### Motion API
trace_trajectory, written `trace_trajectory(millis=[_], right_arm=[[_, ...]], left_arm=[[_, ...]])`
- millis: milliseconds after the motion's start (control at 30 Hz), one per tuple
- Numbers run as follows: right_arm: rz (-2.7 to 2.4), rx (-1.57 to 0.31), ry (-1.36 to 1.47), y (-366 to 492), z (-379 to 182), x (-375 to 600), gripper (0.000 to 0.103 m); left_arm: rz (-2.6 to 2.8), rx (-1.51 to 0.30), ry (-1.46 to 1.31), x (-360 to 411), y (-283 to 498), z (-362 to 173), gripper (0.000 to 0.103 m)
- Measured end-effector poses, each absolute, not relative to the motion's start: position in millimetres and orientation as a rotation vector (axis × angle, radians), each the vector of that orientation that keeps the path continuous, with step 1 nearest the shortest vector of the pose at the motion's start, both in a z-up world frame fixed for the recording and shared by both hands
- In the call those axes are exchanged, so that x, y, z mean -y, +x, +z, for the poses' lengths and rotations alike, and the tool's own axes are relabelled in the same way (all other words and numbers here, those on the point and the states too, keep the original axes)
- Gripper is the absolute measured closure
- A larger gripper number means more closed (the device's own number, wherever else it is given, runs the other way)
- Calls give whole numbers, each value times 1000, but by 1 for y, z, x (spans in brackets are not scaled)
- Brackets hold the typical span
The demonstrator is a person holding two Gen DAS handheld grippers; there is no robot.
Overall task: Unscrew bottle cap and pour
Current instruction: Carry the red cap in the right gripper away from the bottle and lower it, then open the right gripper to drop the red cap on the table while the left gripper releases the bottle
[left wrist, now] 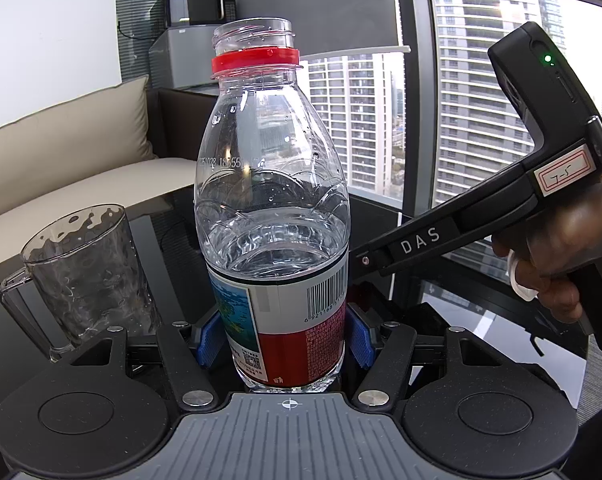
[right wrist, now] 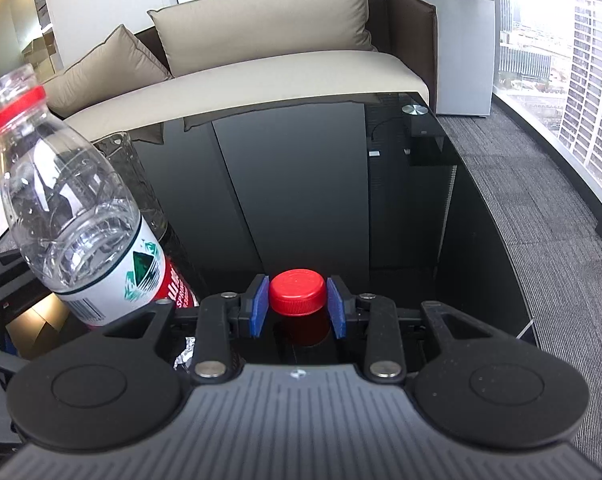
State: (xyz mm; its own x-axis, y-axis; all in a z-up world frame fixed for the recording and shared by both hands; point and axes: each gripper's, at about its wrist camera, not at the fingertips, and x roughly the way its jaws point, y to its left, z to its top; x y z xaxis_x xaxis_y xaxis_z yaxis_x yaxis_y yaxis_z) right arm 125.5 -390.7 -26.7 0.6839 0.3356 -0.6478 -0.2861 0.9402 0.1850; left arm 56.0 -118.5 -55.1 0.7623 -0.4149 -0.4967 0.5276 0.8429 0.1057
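A clear water bottle with a red neck ring and a red-and-white label stands upright, its mouth uncapped, about half full. My left gripper is shut on its lower body, blue pads on both sides. The bottle also shows at the left of the right wrist view. The red cap sits between the blue pads of my right gripper, just above or on the black glass table; small gaps show on each side of it. A clear handled cup stands empty left of the bottle.
The right gripper's body and the hand holding it are to the right of the bottle. A beige sofa runs along the table's far edge. A fridge and windows lie at the right, with grey carpet below the table's edge.
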Motion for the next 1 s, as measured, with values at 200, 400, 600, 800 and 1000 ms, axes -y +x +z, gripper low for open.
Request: trace_trajectory(millis=[200,400,600,800,1000], right_arm=[[348,-762,66,128,-32,390,69],[348,-767,66,130,-34,391,69],[350,-769,63,133,-37,391,69],[349,-763,57,132,-35,391,69],[350,-766,51,133,-36,391,66]], left_arm=[[-518,-480,245,119,55,-55,45],[-519,-480,245,117,57,-55,45],[-519,-481,244,114,56,-55,45],[-517,-480,245,113,55,-55,44],[-515,-481,246,111,57,-55,44]])
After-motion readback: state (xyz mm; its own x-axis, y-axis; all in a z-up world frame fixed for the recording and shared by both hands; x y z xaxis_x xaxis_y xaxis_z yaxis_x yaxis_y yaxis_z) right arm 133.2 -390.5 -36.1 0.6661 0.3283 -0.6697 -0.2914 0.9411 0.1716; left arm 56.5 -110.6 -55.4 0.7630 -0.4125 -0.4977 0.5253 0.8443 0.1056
